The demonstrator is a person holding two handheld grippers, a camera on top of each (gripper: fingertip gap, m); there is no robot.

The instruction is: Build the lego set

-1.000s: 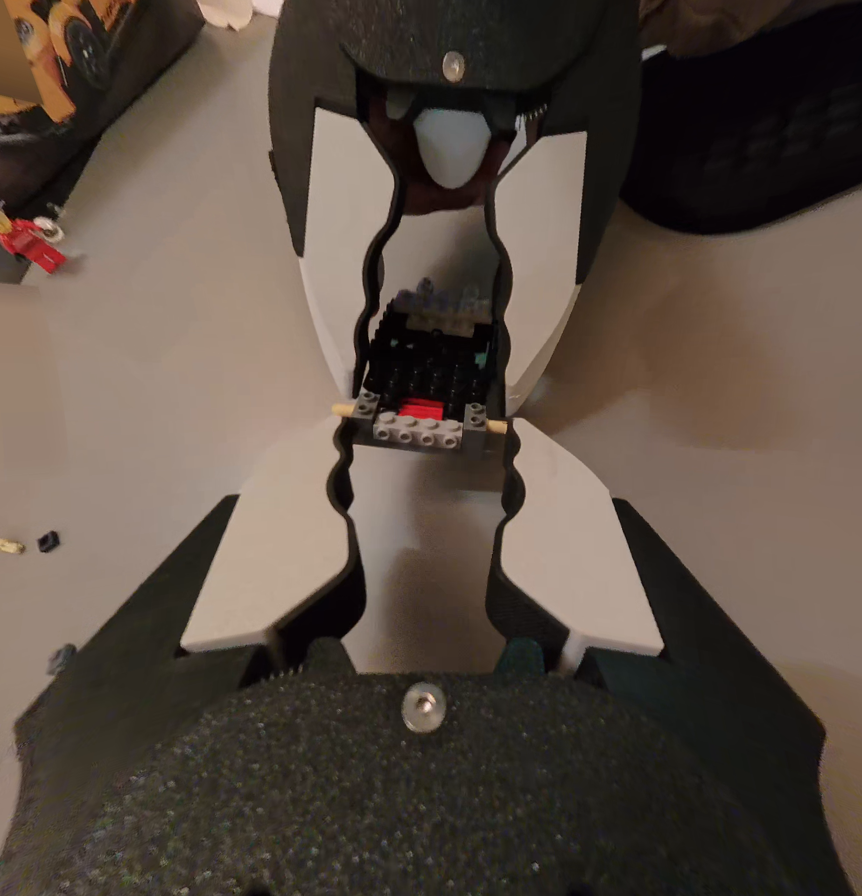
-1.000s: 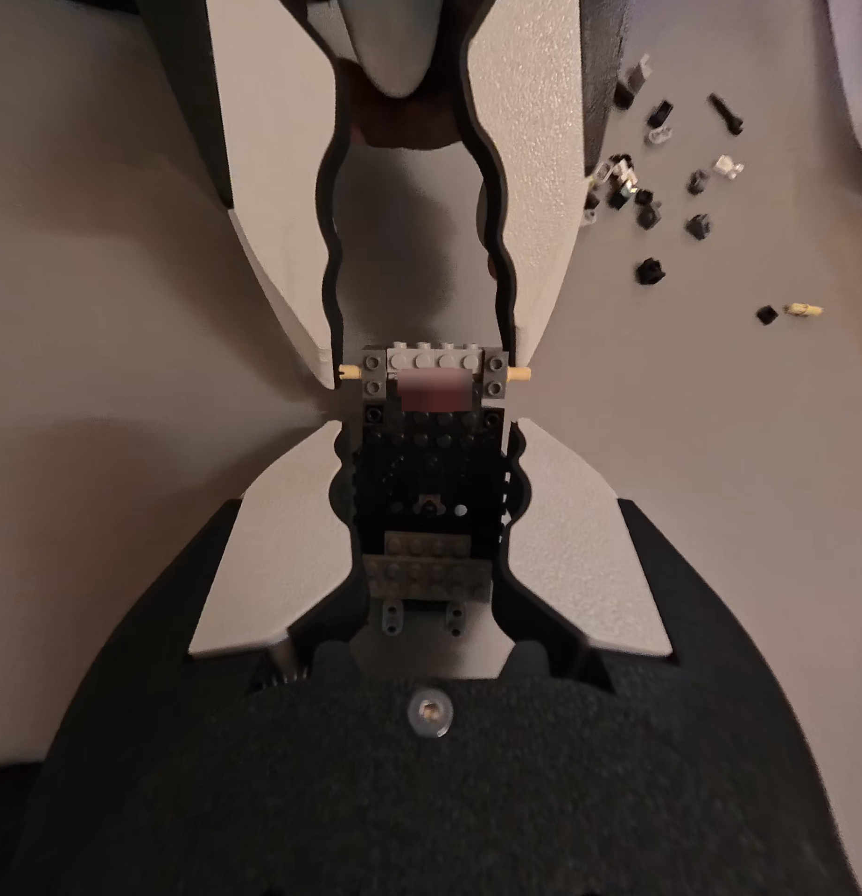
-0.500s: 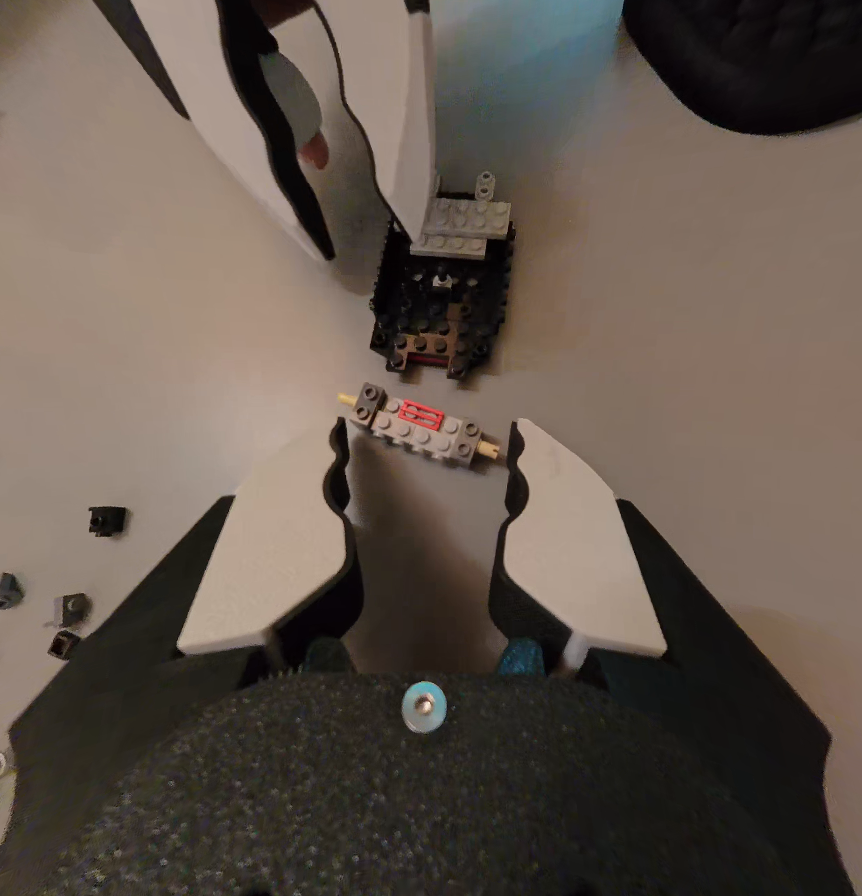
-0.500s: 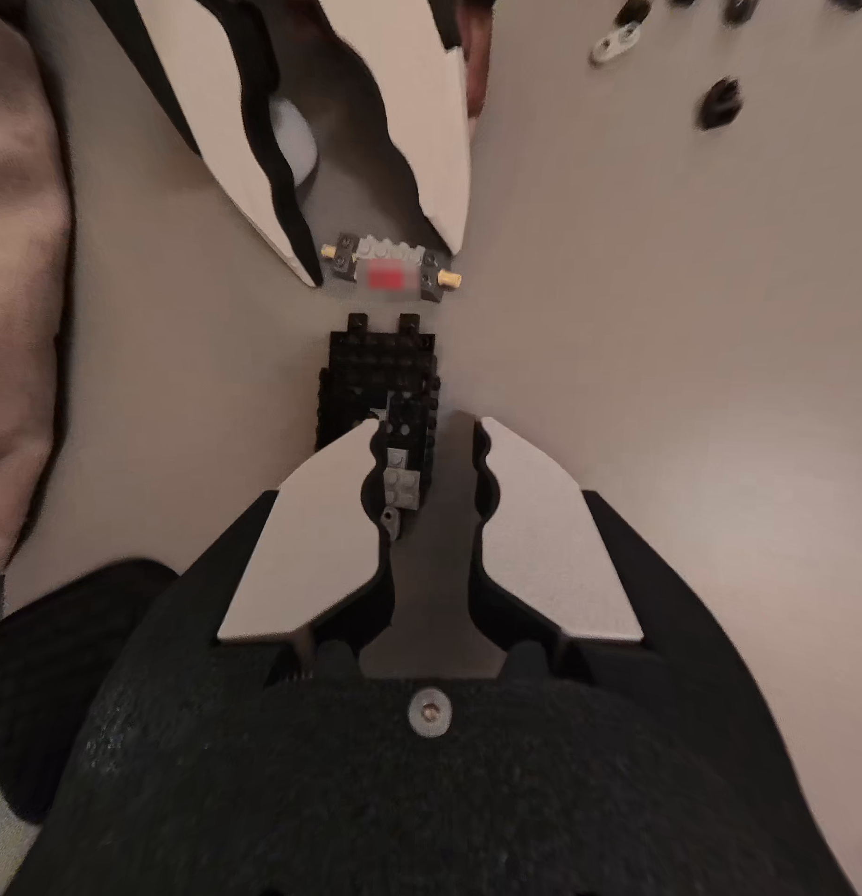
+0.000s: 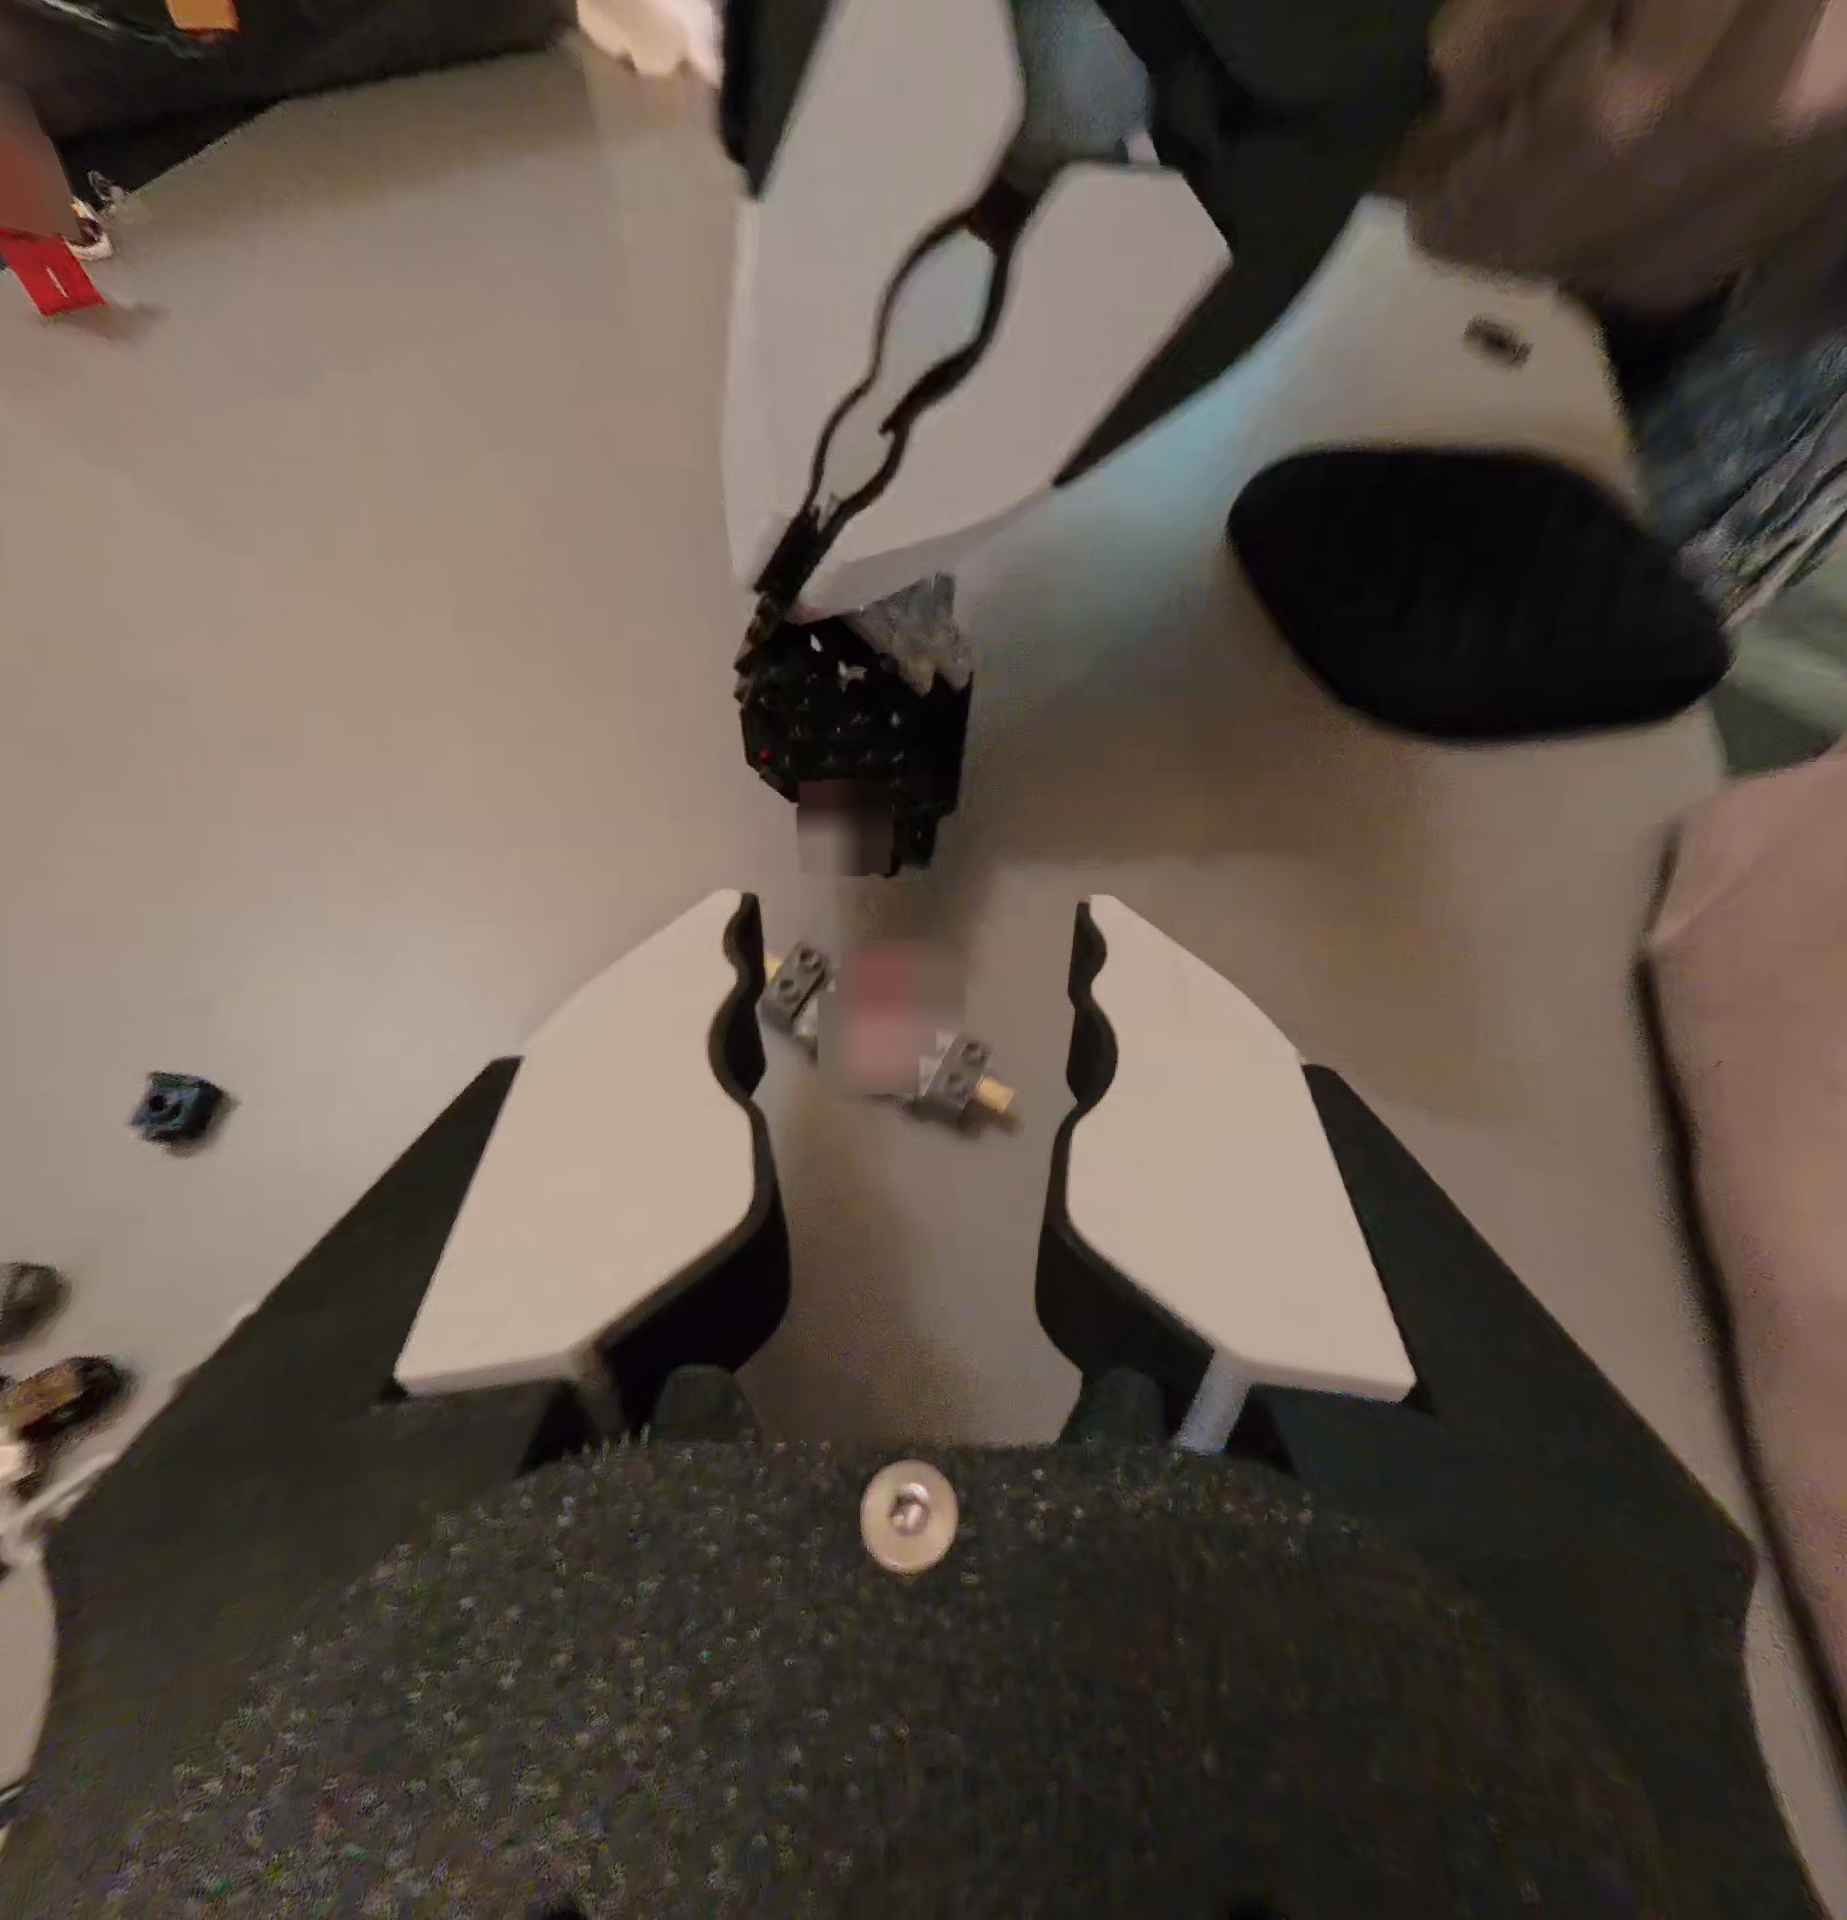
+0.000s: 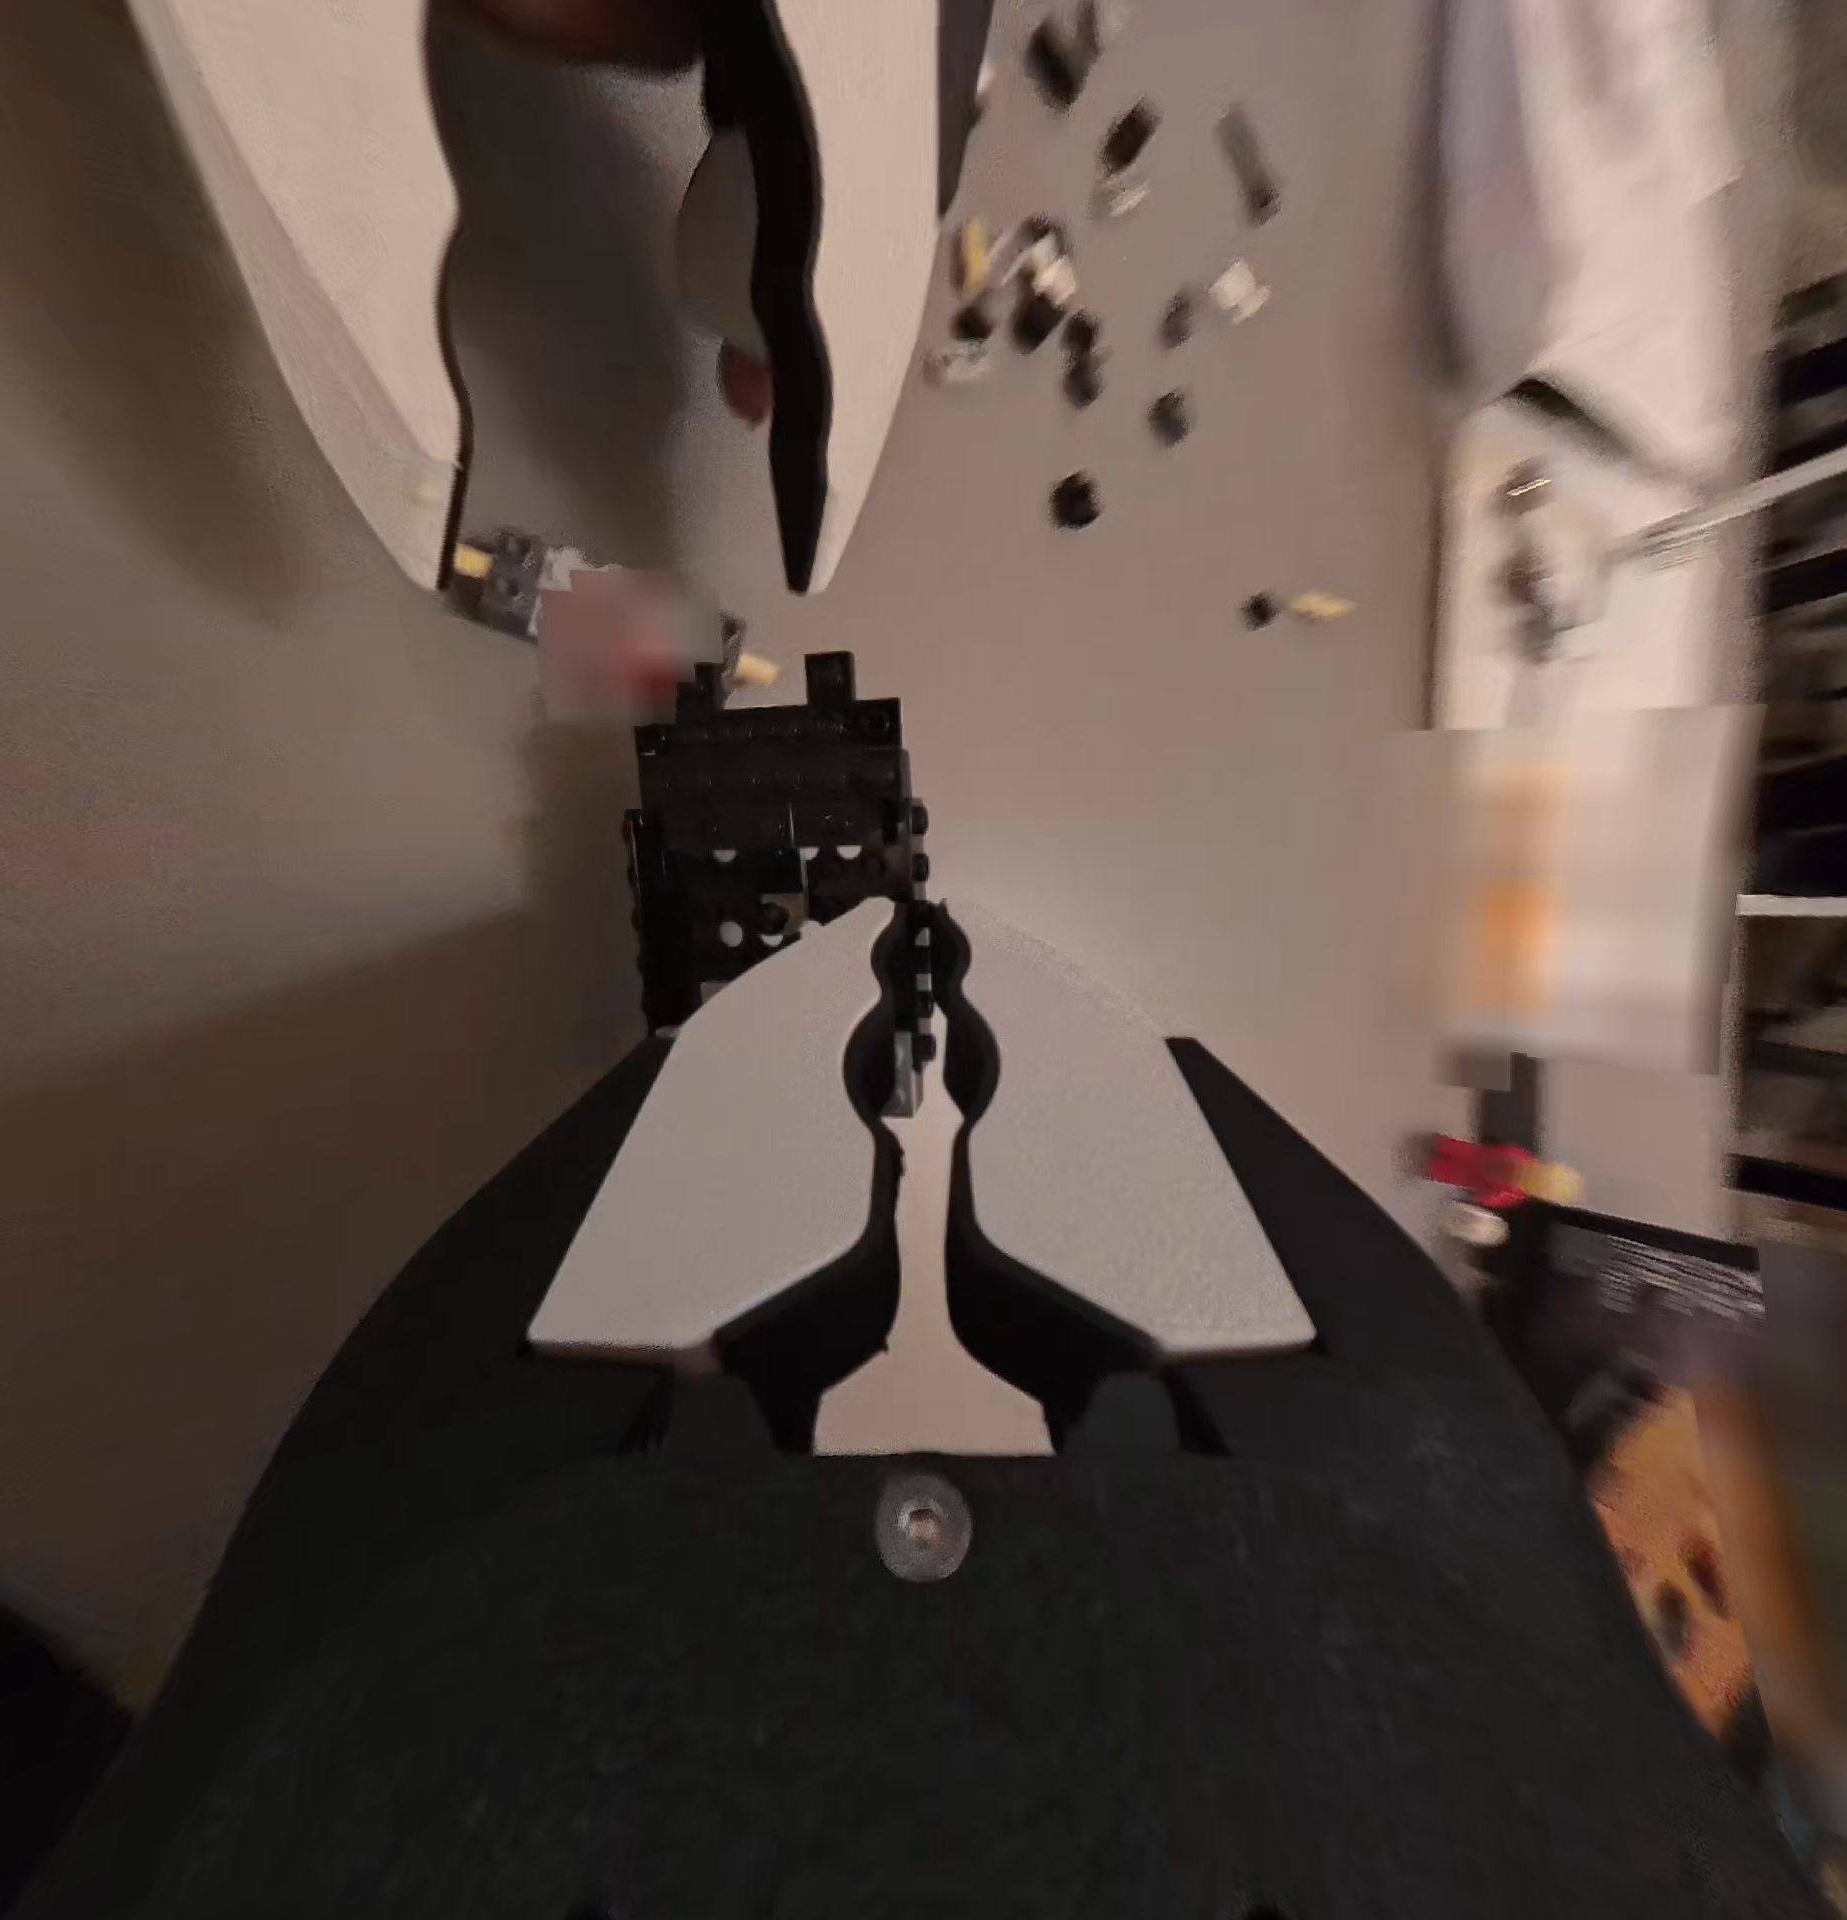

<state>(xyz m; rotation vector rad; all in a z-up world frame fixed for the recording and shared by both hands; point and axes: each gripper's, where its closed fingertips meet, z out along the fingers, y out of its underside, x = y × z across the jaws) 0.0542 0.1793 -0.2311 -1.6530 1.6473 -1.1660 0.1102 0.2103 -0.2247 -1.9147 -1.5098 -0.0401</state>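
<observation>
My right gripper (image 6: 924, 920) is shut on the thin edge of the black lego chassis (image 6: 768, 790) and holds it tilted. In the left wrist view the right gripper (image 5: 794, 582) comes down from the top with the chassis (image 5: 857, 717) hanging from its tips. A small grey axle piece with tan pins (image 5: 958, 1072) lies on the table between the open fingers of my left gripper (image 5: 908, 930), untouched. In the right wrist view the axle piece (image 6: 505, 582) shows just beyond the chassis, under the open left gripper (image 6: 623, 577). Its middle is covered by a mosaic patch.
Several small loose black and grey lego parts (image 6: 1085, 312) are scattered on the beige table (image 5: 379, 623), some at the left (image 5: 176, 1107). A black padded object (image 5: 1470, 603) sits at the right. A red piece (image 5: 57, 286) lies far left. A printed box (image 6: 1677, 1558) and shelves stand beyond. Across from one pair of fingers to the other is roughly 7 cm. To reach the axle piece (image 6: 505, 582) in a straight line is about 4 cm for my left fingers, about 10 cm for my right. It is also in sight in the left wrist view (image 5: 967, 1065).
The axle piece has come off the chassis and lies on the table. My right gripper closed on the chassis edge and tilted it up. My left gripper stayed open and moved over the axle piece.
</observation>
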